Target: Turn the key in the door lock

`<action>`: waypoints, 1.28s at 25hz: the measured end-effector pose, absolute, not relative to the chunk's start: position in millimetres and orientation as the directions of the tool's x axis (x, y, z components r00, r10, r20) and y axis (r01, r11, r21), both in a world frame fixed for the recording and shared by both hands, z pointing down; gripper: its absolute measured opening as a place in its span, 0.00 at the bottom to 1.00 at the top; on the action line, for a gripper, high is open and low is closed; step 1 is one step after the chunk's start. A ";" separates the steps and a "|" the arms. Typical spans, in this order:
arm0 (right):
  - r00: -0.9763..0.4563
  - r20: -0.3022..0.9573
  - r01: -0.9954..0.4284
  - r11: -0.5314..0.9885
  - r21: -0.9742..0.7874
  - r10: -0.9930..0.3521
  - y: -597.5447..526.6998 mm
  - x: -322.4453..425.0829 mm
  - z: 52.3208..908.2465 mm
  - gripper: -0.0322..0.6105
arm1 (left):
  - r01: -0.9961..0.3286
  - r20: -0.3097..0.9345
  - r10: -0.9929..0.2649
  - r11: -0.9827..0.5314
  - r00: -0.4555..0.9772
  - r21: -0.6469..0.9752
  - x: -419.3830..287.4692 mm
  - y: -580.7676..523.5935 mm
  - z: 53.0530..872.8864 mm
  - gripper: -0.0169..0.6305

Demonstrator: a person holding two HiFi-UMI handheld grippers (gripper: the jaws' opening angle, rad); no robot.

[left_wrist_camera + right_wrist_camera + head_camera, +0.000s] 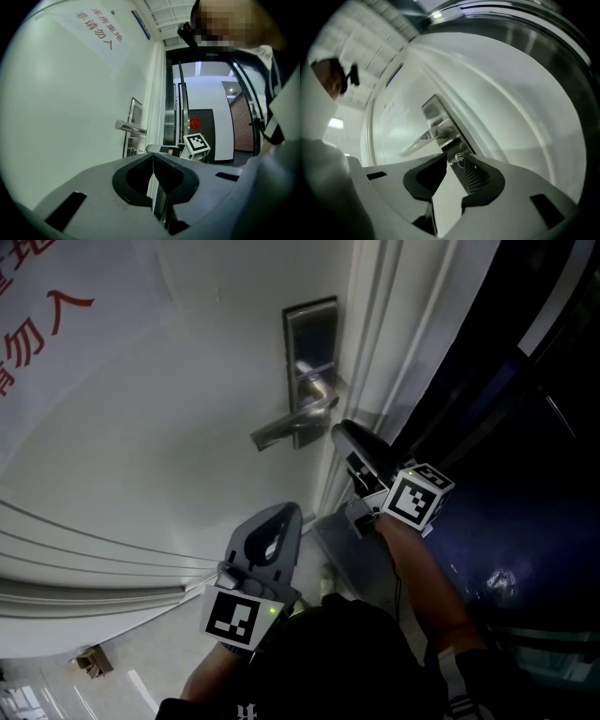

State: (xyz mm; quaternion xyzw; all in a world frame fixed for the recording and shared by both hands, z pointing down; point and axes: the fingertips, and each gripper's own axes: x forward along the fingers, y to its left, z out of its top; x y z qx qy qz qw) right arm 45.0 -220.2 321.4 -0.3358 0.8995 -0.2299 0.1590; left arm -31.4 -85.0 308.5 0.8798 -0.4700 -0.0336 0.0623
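Observation:
On the white door (169, 409), a steel lock plate (311, 343) carries a lever handle (286, 430). Below the handle (426, 138), a small key (460, 160) sticks out of the lock cylinder. My right gripper (454, 157) is open, and the key lies in the narrow gap between its tips; I cannot tell if they touch it. In the head view the right gripper (342, 432) hides the key. My left gripper (279, 514) hangs lower and back from the door. It (152, 157) is shut on nothing and points toward the handle (130, 126).
A notice with red characters (101, 30) is stuck high on the door. The door frame (375, 324) runs just right of the lock, with dark glass (525, 474) beyond it. A dark door with a red ornament (195, 123) stands down the corridor.

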 end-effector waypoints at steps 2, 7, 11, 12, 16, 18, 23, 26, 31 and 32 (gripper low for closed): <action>-0.713 -0.054 -0.677 0.706 -0.207 -0.699 -212.9 38.6 315.0 0.19 | -0.824 0.000 -0.832 -0.550 0.555 0.140 -32.8 -84.7 308.7 0.04; -0.636 0.079 -0.631 0.576 0.520 -0.768 -206.8 19.0 320.1 0.21 | -0.826 -0.002 -0.834 -0.546 0.551 0.138 -35.3 -83.7 308.1 0.04; -0.561 0.095 -0.425 0.385 0.819 -0.822 -210.5 8.2 332.5 0.23 | -0.831 -0.001 -0.839 -0.540 0.545 0.137 -38.5 -84.2 307.8 0.04; -0.548 0.086 -0.386 0.342 0.857 -0.832 -212.4 6.1 334.4 0.23 | -0.831 -0.002 -0.839 -0.539 0.544 0.136 -39.2 -84.4 308.0 0.04; -0.505 0.052 -0.283 0.222 0.933 -0.862 -223.7 0.3 340.1 0.23 | -0.834 0.000 -0.843 -0.533 0.539 0.140 -41.0 -84.8 308.6 0.04; -0.493 0.035 -0.258 0.184 0.948 -0.869 -228.8 -1.6 341.2 0.23 | -0.836 0.000 -0.844 -0.531 0.536 0.140 -42.3 -85.3 308.3 0.04; -0.470 -0.014 -0.248 0.116 0.962 -0.883 -236.5 -3.8 339.0 0.22 | -0.838 -0.002 -0.847 -0.526 0.532 0.142 -44.5 -86.9 308.3 0.04; -0.454 -0.025 -0.275 0.113 0.955 -0.890 -239.0 -2.3 335.6 0.10 | -0.839 -0.001 -0.847 -0.526 0.531 0.142 -44.3 -87.8 308.1 0.04; -0.455 -0.001 -0.380 0.193 0.905 -0.891 -239.2 -1.4 333.6 0.10 | -0.837 -0.002 -0.846 -0.528 0.534 0.142 -43.0 -89.2 308.0 0.04; -0.454 0.007 -0.405 0.213 0.889 -0.891 -239.5 -1.3 333.2 0.10 | -0.836 -0.002 -0.845 -0.530 0.535 0.141 -42.6 -89.6 307.6 0.04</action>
